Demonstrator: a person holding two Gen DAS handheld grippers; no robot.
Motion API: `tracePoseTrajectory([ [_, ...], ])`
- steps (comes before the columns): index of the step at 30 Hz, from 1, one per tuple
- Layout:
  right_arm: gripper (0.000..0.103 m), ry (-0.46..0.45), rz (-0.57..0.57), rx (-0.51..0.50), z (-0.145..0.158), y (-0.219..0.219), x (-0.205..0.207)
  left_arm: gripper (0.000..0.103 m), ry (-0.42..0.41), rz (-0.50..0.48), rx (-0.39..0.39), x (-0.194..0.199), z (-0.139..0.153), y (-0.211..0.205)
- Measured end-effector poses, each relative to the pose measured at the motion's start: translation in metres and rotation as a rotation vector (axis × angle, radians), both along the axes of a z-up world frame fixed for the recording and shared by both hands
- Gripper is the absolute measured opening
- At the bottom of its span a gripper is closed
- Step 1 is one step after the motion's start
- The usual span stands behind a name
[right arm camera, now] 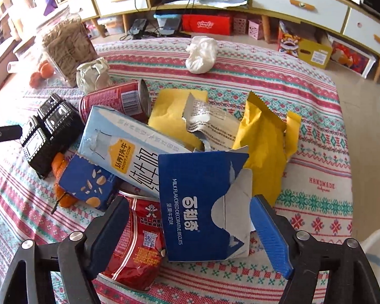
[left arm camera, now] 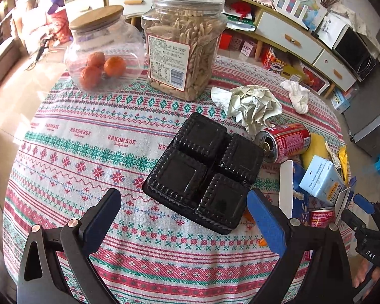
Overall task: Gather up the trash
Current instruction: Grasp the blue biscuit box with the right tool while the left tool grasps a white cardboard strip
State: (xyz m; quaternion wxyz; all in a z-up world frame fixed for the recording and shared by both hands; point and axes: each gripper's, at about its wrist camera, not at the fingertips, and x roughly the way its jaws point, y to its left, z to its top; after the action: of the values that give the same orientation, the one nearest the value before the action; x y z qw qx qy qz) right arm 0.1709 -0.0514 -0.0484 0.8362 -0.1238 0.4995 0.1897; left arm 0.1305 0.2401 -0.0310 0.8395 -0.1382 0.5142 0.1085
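Nothing collected yet: black tray [left arm camera: 205, 169], cans, milk carton [right arm camera: 129, 149], blue biscuit box [right arm camera: 202, 210], yellow wrappers and crumpled paper all still lie on the surface. Left tongs [left arm camera: 183, 217] gape empty by the tray; right tongs [right arm camera: 190, 238] straddle the biscuit box, pads not pressing. Only the right view shows the second red can [right arm camera: 136, 248] under the box; only the left shows the orange jar [left arm camera: 103, 53].

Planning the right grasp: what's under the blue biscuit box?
The blue biscuit box lies on a red can and the milk carton. A yellow wrapper shows behind. Anything beneath its middle is hidden.
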Motion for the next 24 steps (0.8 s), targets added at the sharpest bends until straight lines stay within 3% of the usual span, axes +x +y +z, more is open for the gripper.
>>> tracePoseTrajectory([
  [1, 0.070, -0.003, 0.005, -0.017, -0.003, 0.002, 0.001, 0.099, -0.009, -0.020, 0.001, -0.002, 0.002, -0.006],
  [2, 0.056, 0.001, 0.012, -0.026, -0.006, 0.004, 0.002, 0.099, -0.020, -0.044, 0.005, -0.003, 0.004, -0.014],
  [4, 0.041, 0.027, 0.016, -0.032, -0.011, 0.004, 0.004, 0.099, -0.035, -0.083, 0.025, -0.004, 0.007, -0.027],
  [14, 0.041, -0.002, -0.015, 0.017, 0.012, -0.006, -0.002, 0.099, -0.095, -0.248, -0.062, -0.003, 0.019, -0.082],
  [16, 0.041, -0.008, -0.030, 0.043, 0.020, -0.011, -0.004, 0.099, -0.100, -0.281, -0.048, 0.001, 0.020, -0.097],
  [19, 0.041, -0.007, -0.054, 0.088, 0.030, -0.018, -0.005, 0.096, -0.071, -0.345, -0.019, 0.009, 0.009, -0.118],
  [24, 0.041, 0.009, -0.085, 0.123, 0.035, -0.028, -0.011, 0.086, -0.009, -0.359, 0.004, 0.023, -0.013, -0.129],
])
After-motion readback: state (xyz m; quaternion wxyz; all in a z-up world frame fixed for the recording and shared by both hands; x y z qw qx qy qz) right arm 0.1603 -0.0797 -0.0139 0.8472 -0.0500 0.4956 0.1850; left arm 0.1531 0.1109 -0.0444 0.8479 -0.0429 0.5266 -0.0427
